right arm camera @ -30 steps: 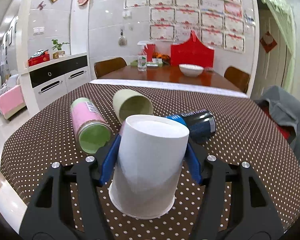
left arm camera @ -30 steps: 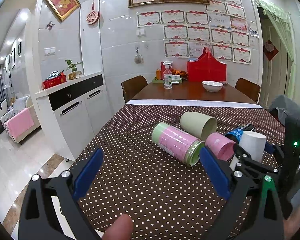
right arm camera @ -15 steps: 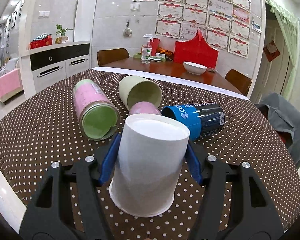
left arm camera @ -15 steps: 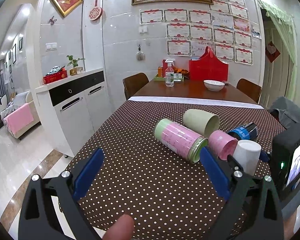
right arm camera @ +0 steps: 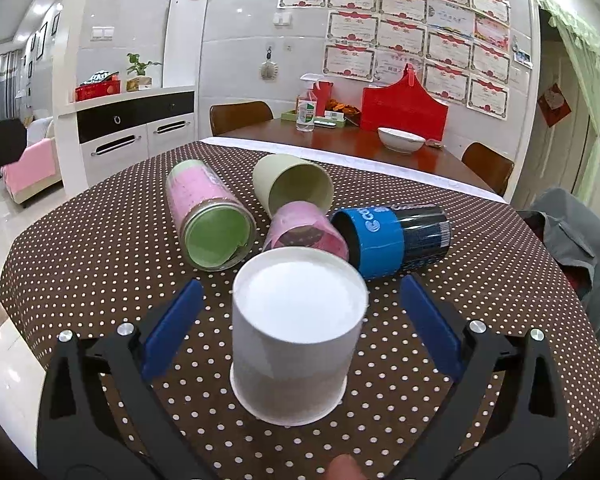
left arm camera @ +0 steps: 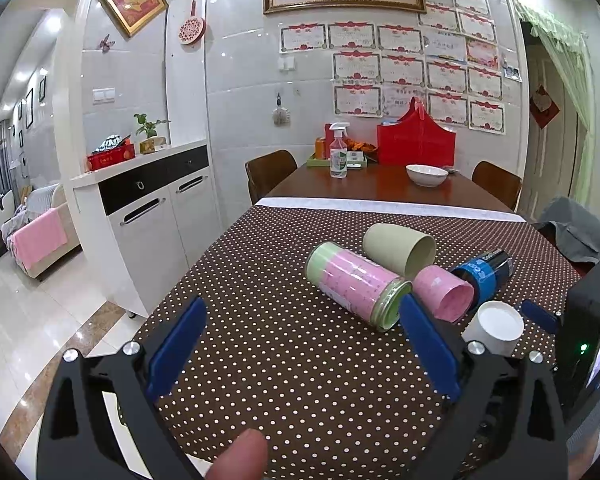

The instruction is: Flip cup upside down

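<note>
A white paper cup stands upside down, rim on the dotted tablecloth, base up. My right gripper is open, its blue pads apart from the cup on both sides. The cup also shows in the left wrist view, at the right. My left gripper is open and empty over the near left part of the cloth.
Behind the white cup lie a pink-labelled jar, a pale green cup, a pink cup and a blue-black can, all on their sides. A grey jacket hangs at right. A bowl sits far back.
My right gripper has opened and let go of the white cup, which now stands upside down on the cloth. The left gripper has stayed open and drawn back slightly.
</note>
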Demonstrator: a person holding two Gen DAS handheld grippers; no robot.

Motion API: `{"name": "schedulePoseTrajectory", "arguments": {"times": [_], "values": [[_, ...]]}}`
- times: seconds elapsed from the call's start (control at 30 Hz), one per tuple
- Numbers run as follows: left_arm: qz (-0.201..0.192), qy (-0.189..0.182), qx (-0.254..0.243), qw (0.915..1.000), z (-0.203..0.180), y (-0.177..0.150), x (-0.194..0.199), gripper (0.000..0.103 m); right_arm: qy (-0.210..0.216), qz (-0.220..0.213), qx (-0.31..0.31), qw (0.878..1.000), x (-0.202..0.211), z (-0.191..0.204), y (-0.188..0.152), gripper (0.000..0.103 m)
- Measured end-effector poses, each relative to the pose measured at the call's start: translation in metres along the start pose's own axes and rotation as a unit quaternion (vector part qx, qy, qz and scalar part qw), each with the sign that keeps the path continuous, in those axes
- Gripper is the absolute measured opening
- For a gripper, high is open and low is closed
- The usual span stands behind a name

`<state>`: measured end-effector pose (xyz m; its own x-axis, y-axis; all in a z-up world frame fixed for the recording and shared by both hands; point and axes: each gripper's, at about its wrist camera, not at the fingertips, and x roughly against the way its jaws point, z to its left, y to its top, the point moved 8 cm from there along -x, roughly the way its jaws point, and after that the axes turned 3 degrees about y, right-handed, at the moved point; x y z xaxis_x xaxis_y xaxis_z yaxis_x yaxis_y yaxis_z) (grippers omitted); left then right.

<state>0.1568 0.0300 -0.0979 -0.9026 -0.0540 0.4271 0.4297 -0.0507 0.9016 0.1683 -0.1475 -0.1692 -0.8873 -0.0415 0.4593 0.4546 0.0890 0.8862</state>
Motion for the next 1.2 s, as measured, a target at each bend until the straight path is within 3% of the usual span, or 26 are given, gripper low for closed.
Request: {"name": "schedulePoseTrajectory", "arguments": {"times": [0.37, 0.83, 1.2], "values": [[-0.011, -0.003, -0.007, 0.9999, -0.008, 0.009, 0.009, 0.098, 0.01, -0.005, -0.036, 0.999, 0.026, -0.019, 0.029, 0.097], [-0.04, -0.004, -0.015, 0.9991, -0.015, 0.024, 0.037, 0.099, 0.007, -0.061, -0.116, 0.991, 0.102, -0.059, 0.075, 0.097], [-0.073, -0.016, -0.025, 0.9969, -0.024, 0.034, 0.075, 0.099, -0.012, -0.094, -0.116, 0.989, 0.154, -0.061, 0.083, 0.097]]}}
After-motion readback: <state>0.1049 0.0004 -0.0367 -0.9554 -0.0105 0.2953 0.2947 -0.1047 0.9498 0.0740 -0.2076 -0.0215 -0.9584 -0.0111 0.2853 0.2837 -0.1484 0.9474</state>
